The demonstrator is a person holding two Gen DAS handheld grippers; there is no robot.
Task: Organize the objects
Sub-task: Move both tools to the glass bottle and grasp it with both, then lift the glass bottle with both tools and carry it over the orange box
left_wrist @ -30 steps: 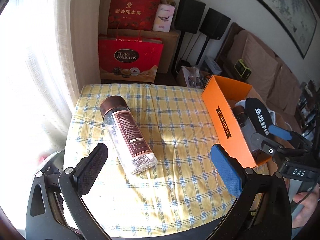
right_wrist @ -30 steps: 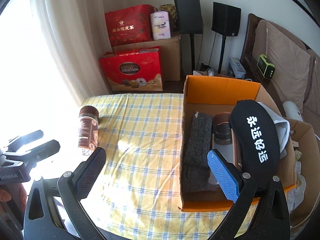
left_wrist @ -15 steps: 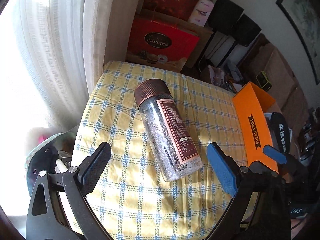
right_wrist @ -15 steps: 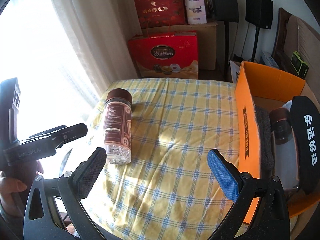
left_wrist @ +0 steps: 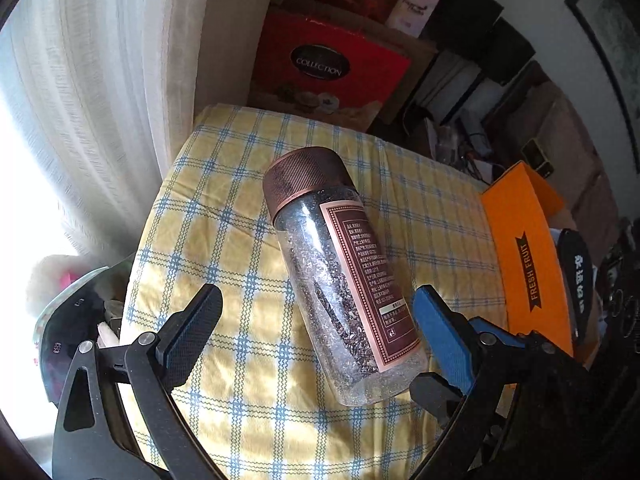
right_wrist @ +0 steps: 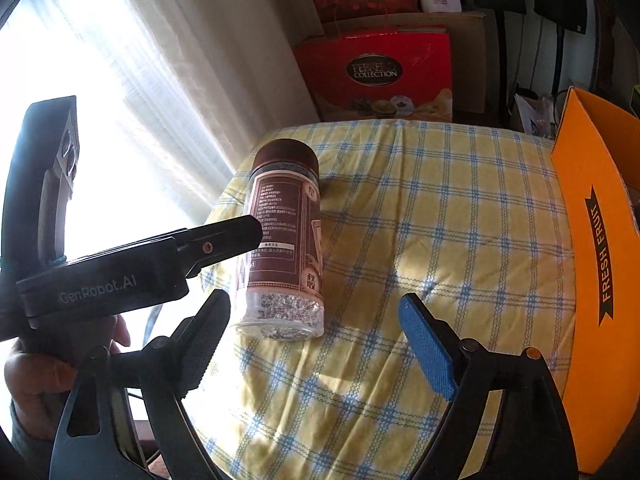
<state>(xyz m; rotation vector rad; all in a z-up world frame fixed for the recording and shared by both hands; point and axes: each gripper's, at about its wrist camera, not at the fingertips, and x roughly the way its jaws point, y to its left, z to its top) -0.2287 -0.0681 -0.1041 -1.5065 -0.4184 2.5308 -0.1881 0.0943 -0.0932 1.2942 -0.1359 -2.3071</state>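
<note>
Sideways lies a clear jar [left_wrist: 344, 280], brown-capped, brown-labelled.

Home living room: curtain [right_wrist: 168, 80], gift boxes [right_wrist: 380, 76], speakers [left_wrist: 472, 12].

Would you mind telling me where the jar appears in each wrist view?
Left wrist: jar lies at centre, cap pointing up-left.
Right wrist: jar lies left of centre, partly behind the left gripper.
Shared landmark: orange box at the right edge.
</note>
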